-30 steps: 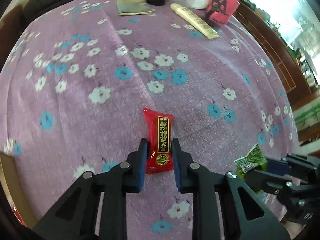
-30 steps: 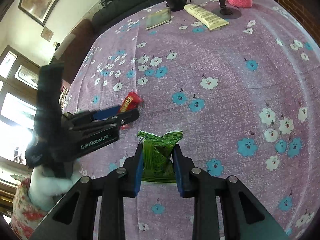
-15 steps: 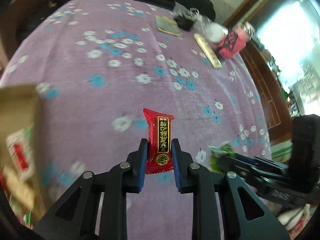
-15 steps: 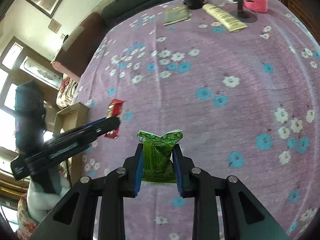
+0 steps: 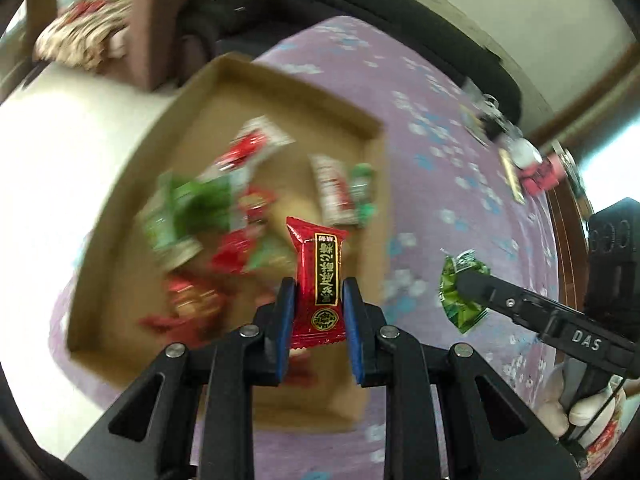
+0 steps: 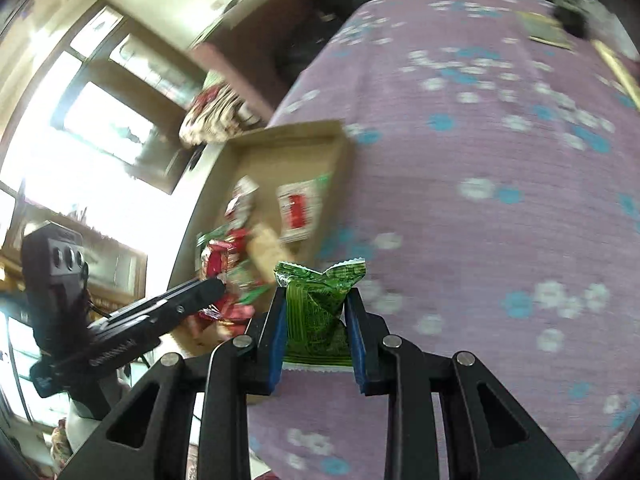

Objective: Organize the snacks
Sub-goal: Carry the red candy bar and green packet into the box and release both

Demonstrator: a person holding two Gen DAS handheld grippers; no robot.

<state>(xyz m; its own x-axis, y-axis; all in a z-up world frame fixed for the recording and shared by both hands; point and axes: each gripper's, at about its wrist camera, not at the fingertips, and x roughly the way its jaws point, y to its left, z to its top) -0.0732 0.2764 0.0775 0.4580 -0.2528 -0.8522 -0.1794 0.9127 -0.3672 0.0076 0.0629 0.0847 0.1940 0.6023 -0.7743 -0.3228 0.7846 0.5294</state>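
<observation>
Snacks fill both grippers above a purple flowered tablecloth (image 6: 500, 220): a red candy packet (image 5: 319, 286), printed with a black label strip, stands upright and pinched between the blue pads of the left gripper (image 5: 319, 308), whose jaws are closed onto the wrapper's sides. Alongside, the right gripper (image 6: 316, 320) has its jaws drawn in tight on a green foil packet (image 6: 316, 316), crimped top edge pointing up; from the left wrist camera the same green packet (image 5: 460, 292) shows at the tip of the right gripper's black arm, just off the box's near right corner. Directly beyond the red packet lies an open cardboard box (image 5: 376, 132), resting at the table's edge on the cloth, its floor scattered with blurred red, green and white wrapped snacks (image 5: 224, 216). Farther back, the cloth carries a pink object (image 5: 540, 174) and a yellowish tube (image 5: 510, 176), with a dark sofa (image 5: 360, 4) behind.
</observation>
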